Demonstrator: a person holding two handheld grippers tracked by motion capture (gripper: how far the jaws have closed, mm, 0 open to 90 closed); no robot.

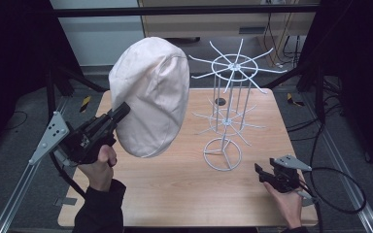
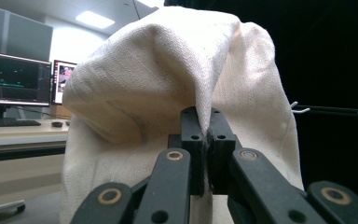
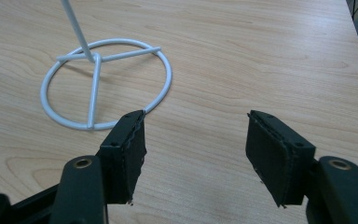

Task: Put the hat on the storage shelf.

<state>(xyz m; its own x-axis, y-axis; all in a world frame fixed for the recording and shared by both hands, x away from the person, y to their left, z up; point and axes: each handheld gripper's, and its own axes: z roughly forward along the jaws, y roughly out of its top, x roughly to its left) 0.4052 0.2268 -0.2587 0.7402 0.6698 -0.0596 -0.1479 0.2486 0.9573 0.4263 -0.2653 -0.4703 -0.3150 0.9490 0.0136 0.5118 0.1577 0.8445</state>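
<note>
A cream cloth cap (image 1: 150,97) is held raised over the left of the table (image 1: 175,194), pinched between the jaws of the left gripper (image 1: 121,112). The right gripper (image 1: 261,172) is rested at the near right beside the white wire rack (image 1: 228,116), jaws spread

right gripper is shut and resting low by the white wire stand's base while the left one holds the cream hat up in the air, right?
Not quite: the right gripper is open. The right gripper view shows its jaws wide apart with bare table between them. The rest holds: it sits low by the white wire stand, and the left gripper holds the cream hat up.
</note>
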